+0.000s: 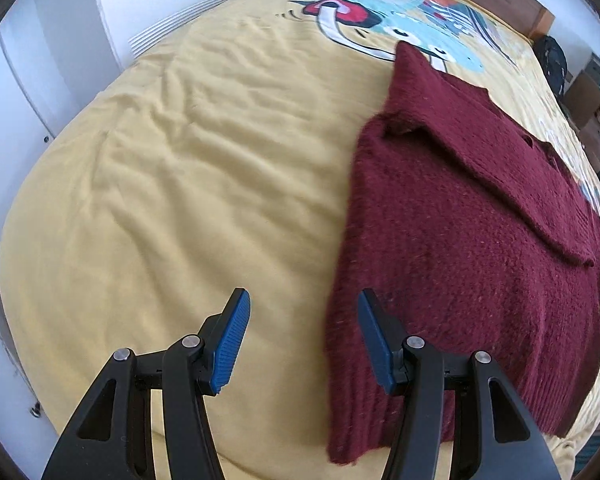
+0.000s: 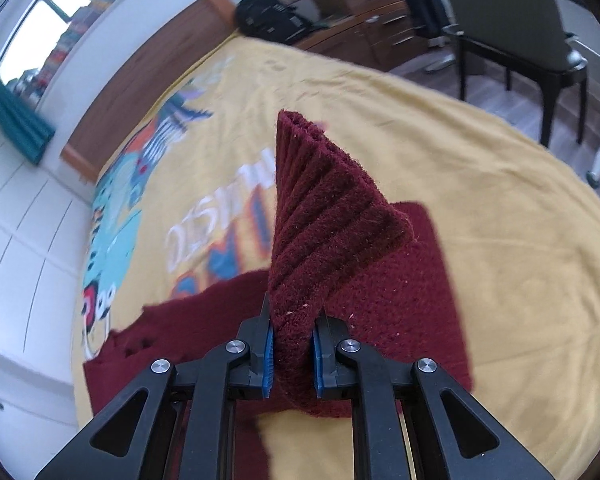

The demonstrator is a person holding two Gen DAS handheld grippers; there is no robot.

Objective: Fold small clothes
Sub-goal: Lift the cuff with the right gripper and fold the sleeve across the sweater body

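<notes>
A dark red knitted sweater (image 1: pixel 472 216) lies spread on the yellow bedspread (image 1: pixel 180 168), one sleeve folded across its body. My left gripper (image 1: pixel 300 312) hovers open above the sweater's near left edge, with nothing between its blue pads (image 1: pixel 230 344). In the right wrist view my right gripper (image 2: pixel 293 320) is shut on the ribbed cuff end of a sleeve (image 2: pixel 320 216), which stands up in a peak above the rest of the sweater (image 2: pixel 412 292) lying on the bed.
The bedspread (image 2: pixel 480 160) carries a colourful cartoon print (image 2: pixel 112 208) and covers a bed with a wooden headboard (image 2: pixel 140 80). White cupboard doors (image 1: pixel 52 60) stand beside the bed. A dark chair (image 2: pixel 520 32), drawers and a black bag (image 2: pixel 272 16) stand beyond the far side.
</notes>
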